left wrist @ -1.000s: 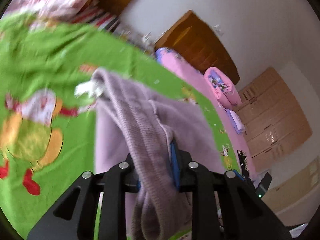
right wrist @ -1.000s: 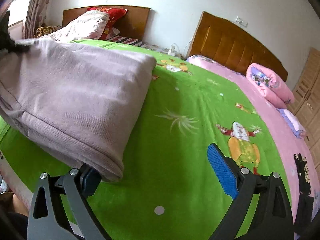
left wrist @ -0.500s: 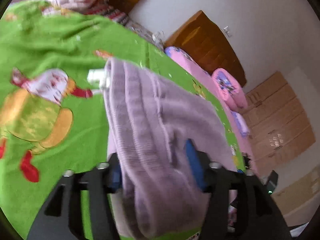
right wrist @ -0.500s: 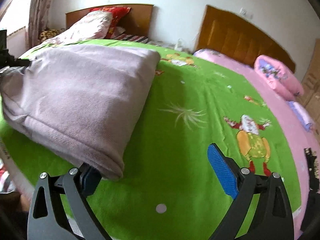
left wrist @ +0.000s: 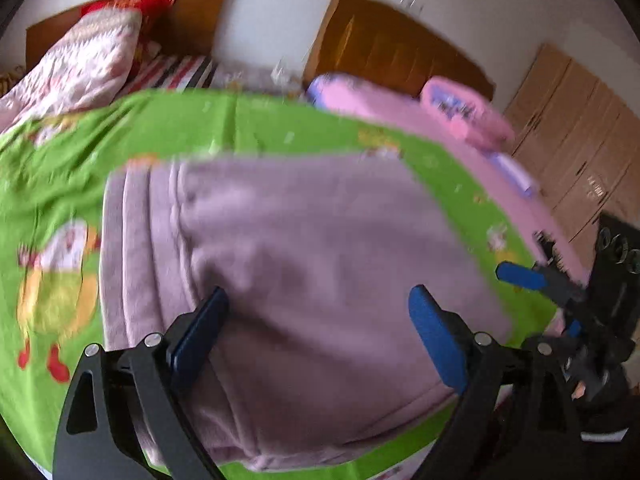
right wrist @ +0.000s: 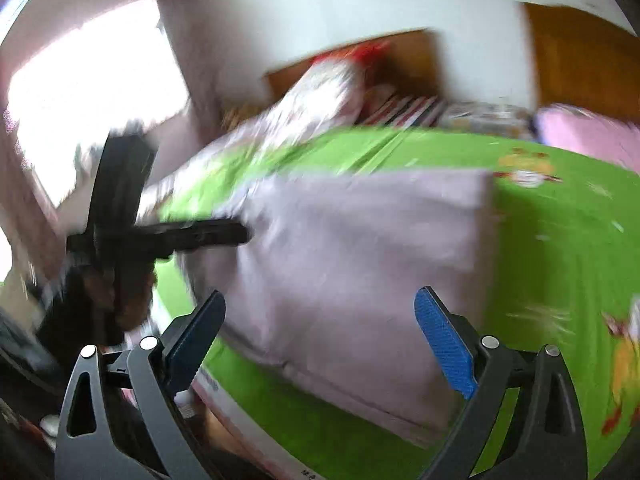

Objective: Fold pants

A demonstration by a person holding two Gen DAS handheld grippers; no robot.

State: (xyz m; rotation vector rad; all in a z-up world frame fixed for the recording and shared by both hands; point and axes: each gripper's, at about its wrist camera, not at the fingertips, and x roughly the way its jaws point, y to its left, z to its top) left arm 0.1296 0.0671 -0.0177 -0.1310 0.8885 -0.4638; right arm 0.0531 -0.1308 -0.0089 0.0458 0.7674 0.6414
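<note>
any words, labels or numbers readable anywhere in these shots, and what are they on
None can be read.
Green bedsheet: cartoon figures only, no lettering visible.
Lilac pants: no label or tag visible.
Bed edge below the right tongs: small dark marks, too blurred and small to read.
Wardrobe: no writing visible.

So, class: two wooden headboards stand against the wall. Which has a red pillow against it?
The left headboard, behind the floral bedding; the right headboard backs the pink bed.
</note>
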